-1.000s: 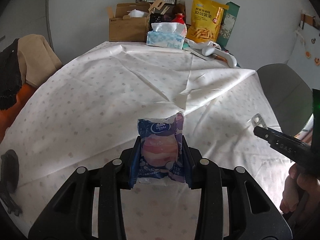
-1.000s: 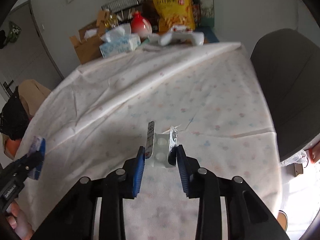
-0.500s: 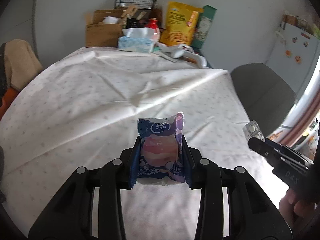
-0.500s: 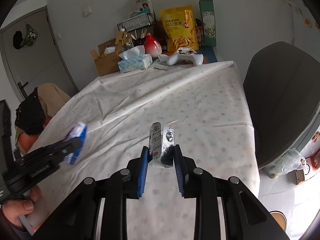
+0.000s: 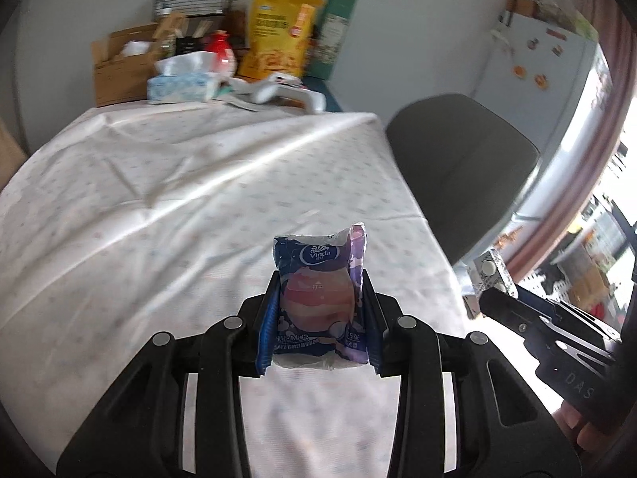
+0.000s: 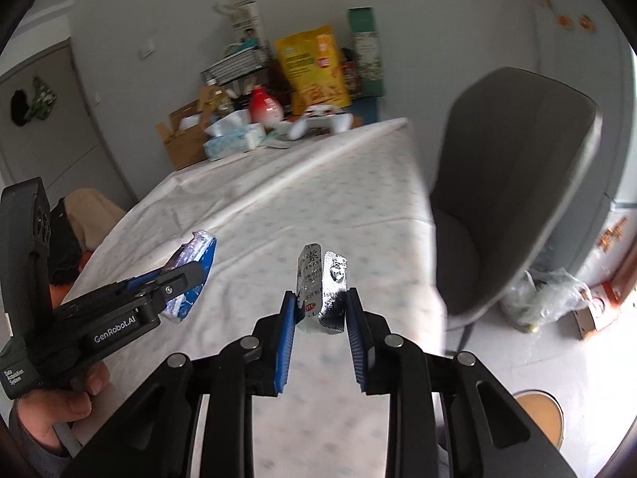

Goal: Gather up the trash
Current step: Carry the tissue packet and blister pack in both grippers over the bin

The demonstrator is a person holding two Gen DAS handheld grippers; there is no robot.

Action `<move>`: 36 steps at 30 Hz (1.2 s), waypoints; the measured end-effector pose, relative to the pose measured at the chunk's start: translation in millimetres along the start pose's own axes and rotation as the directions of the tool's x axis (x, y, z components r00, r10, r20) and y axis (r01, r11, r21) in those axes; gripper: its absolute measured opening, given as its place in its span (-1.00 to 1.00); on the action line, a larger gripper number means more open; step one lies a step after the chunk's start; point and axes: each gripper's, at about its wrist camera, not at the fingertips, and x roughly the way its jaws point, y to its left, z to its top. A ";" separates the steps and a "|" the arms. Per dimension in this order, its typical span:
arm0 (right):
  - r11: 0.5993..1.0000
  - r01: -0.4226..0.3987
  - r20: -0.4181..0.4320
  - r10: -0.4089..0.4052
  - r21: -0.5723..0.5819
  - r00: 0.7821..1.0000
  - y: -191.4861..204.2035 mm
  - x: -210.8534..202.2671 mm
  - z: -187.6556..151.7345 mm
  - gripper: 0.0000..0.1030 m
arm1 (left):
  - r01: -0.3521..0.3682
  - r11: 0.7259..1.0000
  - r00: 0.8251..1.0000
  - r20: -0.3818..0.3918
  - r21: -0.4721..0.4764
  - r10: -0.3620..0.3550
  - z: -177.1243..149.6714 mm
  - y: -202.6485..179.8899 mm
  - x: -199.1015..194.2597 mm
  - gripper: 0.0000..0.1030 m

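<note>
Left wrist view: left tongs [image 5: 320, 318] clamp tissue pack [image 5: 318, 302] above worktop [image 5: 159, 207] | right tongs [image 6: 320, 314] pinch blister strip [image 6: 322, 286] | light, crushable, best gripped mid-body.

"Vinda" stands in a white-edged oval near the top of the tissue pack [image 5: 318, 302] clamped between the left gripper's [image 5: 319, 318] jaws; lower on the pack a line partly reads "Mars", with small Chinese print beside it too fine to read. "GenRobot.AI" is printed in white on that gripper's body, seen to the left of the right gripper [image 6: 320, 318]. "DAS" shows on the right gripper's body. The folded blister strip [image 6: 321, 286] carries unreadable print.
</note>
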 end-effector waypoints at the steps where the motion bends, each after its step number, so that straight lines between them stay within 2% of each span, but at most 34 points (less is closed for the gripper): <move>1: 1.000 0.015 0.000 -0.015 0.015 1.000 -8.7 -4.2 -2.0 -0.51 | 0.009 1.000 1.000 -0.006 0.009 -0.009 -0.1 -6.0 3.2 -0.29; 6: 0.992 0.099 0.006 -0.099 0.076 0.995 -51.7 -22.8 -12.3 -0.51 | 0.076 0.995 0.997 -0.040 0.062 -0.073 -1.3 -46.7 20.6 -0.29; 12: 0.968 0.201 -0.005 -0.202 0.154 0.979 -106.3 -43.7 -30.0 -0.51 | 0.150 0.979 0.987 -0.081 0.137 -0.140 -5.9 -98.2 37.5 -0.29; 20: 0.912 0.313 -0.040 -0.313 0.265 0.949 -179.0 -70.1 -61.4 -0.47 | 0.237 0.940 0.966 -0.157 0.245 -0.203 -21.0 -170.0 58.9 -0.29; 32: 0.822 0.409 -0.119 -0.395 0.398 0.911 -268.3 -90.8 -118.7 -0.43 | 0.330 0.869 0.934 -0.264 0.368 -0.242 -49.8 -261.1 83.5 -0.29; 36: 0.800 0.416 -0.153 -0.389 0.433 0.908 -291.1 -87.9 -139.0 -0.31 | 0.348 0.846 0.926 -0.287 0.405 -0.244 -58.3 -284.3 88.1 -0.29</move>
